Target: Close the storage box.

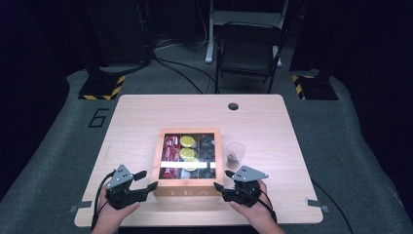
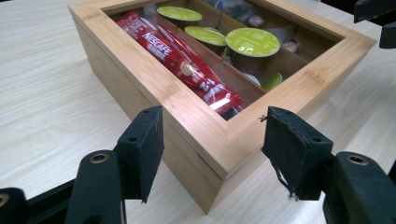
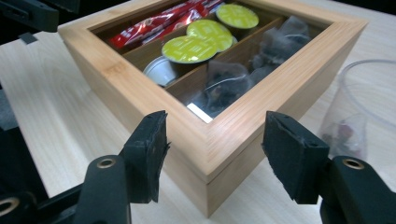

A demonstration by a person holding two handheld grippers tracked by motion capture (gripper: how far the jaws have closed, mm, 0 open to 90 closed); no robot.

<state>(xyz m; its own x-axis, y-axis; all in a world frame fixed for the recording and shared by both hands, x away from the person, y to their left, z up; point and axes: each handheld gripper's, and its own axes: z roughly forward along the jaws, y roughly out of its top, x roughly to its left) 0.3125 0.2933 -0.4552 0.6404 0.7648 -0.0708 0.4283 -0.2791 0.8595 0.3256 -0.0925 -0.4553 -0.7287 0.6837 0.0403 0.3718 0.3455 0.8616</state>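
Both hands come in over the near desk (image 1: 146, 112) edge, forearms angled inward, each with a hand-held gripper aimed at a near corner of the box (image 1: 189, 187). Left hand-held gripper (image 1: 146, 181) sits at the box's near-left corner, right hand-held gripper (image 1: 223, 181) at its near-right corner.

In the left gripper view the left hand-held gripper (image 2: 212, 140) is released: jaws spread either side of the box (image 2: 187, 116) corner, pads not pressing it. In the right gripper view the right hand-held gripper (image 3: 212, 140) is likewise released, the box (image 3: 224, 135) corner between the jaws with gaps both sides.

The box stands near the middle of the near desk edge, lid shut, window on top. Front reads "TEA". Inside: red sachets (image 2: 187, 65) marked "NESCAFE" and "2", green-topped pods (image 2: 252, 42), dark tea bags (image 3: 224, 84).

A clear cup (image 1: 235, 155) stands just beside the box's right side, something dark in it.
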